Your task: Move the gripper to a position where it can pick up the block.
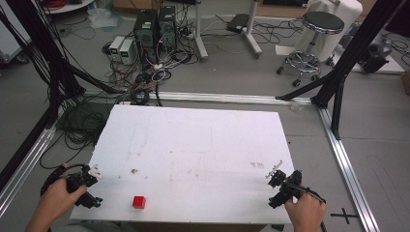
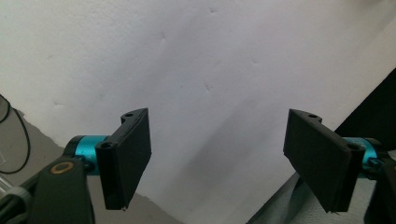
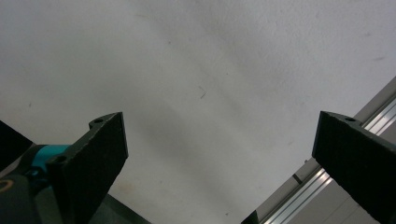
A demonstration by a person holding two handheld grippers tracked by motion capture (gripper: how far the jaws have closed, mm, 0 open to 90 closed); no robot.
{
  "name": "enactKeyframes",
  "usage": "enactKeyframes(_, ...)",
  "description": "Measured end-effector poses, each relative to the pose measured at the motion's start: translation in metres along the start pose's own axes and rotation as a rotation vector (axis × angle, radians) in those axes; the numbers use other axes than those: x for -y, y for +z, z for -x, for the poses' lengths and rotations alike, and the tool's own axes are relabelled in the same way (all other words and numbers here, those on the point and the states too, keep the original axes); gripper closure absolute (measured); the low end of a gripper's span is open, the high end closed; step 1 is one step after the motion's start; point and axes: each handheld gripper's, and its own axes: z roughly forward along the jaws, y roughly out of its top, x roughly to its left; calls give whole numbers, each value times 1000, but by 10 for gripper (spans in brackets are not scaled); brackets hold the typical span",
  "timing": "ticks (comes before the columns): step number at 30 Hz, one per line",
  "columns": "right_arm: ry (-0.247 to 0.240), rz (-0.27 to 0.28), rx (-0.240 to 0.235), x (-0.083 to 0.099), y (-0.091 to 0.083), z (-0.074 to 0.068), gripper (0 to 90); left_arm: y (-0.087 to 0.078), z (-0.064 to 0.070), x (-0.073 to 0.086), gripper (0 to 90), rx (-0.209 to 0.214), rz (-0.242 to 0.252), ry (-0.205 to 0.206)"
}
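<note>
A small red cube point(image 1: 139, 202) rests near the front edge of the white table point(image 1: 193, 145), left of centre. My left gripper point(image 1: 88, 186) is held over the table's front left corner, a short way left of the cube. In the left gripper view its black jaws stand wide apart over bare white board, left gripper point(image 2: 219, 163) open with nothing between them. My right gripper point(image 1: 279, 186) hovers at the front right corner. Its jaws in the right gripper view are spread wide too, right gripper point(image 3: 224, 163) open above the white surface.
Computer towers point(image 1: 154, 26), cable tangles point(image 1: 140, 72) and a round stool point(image 1: 314, 34) sit on the floor beyond the table. Black frame posts point(image 1: 348, 58) and aluminium rails point(image 1: 348, 164) run along the table's far and right sides.
</note>
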Motion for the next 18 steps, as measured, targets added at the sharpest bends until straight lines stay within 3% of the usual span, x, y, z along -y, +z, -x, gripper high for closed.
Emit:
enactKeyframes(8,0,-2,-6,1,1,-1,25,-3,-4,1,237,-17,-21,33)
enactKeyframes(18,2,11,-2,0,-3,-1,25,-8,-7,-5,236,0,-12,54)
